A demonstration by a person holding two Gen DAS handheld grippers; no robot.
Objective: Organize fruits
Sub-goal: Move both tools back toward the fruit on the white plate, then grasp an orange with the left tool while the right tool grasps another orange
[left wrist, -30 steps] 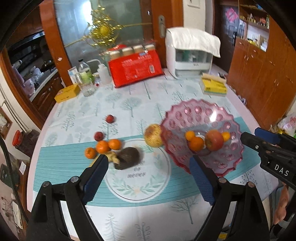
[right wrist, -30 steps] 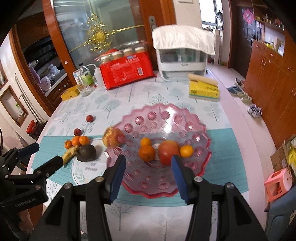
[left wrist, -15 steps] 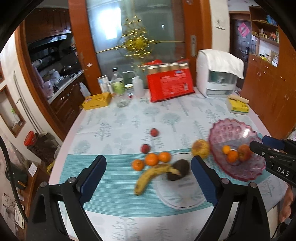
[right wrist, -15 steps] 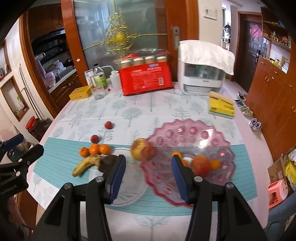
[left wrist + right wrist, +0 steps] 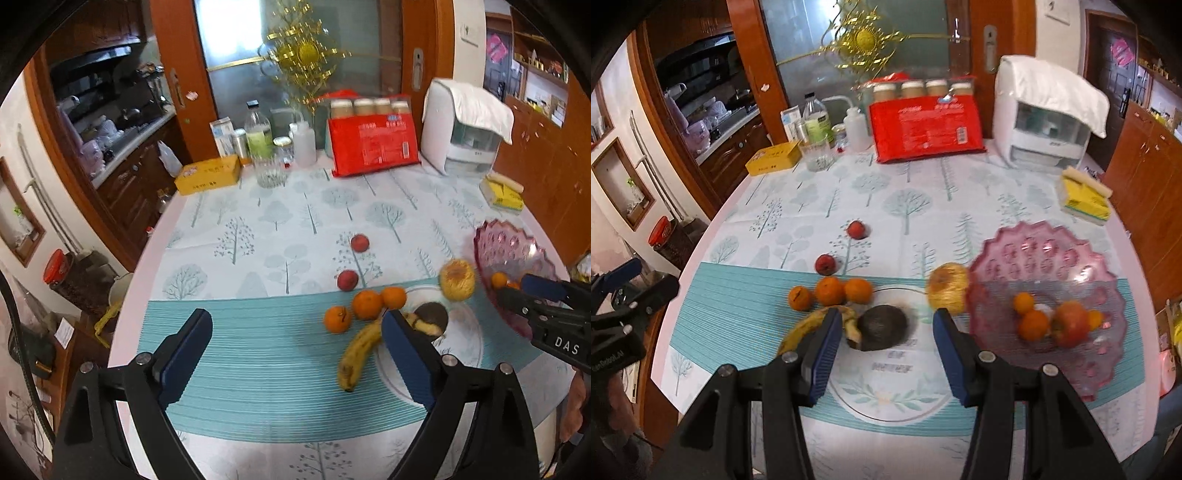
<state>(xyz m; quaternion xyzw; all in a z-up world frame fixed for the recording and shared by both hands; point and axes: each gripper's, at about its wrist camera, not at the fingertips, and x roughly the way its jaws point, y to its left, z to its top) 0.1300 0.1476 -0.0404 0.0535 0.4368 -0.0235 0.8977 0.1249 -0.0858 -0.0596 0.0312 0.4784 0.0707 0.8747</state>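
Left gripper (image 5: 295,343): I have its jaws wide apart and they have just been opening further; nothing sits between them, only bare striped cloth. It hangs over the near left part of the table, left of the loose fruit.
Right gripper (image 5: 882,343): jaws partly apart and empty, hanging above the dark avocado (image 5: 882,326), which shows in the gap between them. I judge I am lining up on it, since it lies straight ahead.
Bowl (image 5: 1082,373): the pink glass bowl stands at the right side of the table and holds a few small oranges and a red apple (image 5: 1071,325). I read it as the place where the fruit is being gathered.
Loose fruit: three oranges (image 5: 829,291) in a row, a banana (image 5: 360,349) just in front of them with its dark end touching the avocado, two small red fruits (image 5: 825,264) a little farther off, and a yellowish apple (image 5: 947,291) just beside the bowl's left rim.
Table (image 5: 236,347): round, covered by a tree-print cloth with a teal band; boxes, bottles and a red pack (image 5: 925,127) are pushed to the far edge, which leaves the middle free for sorting.
Progress: I judge it partly done, with more fruit out than in.
Caution: the avocado touches the banana, so a grab may drag both.
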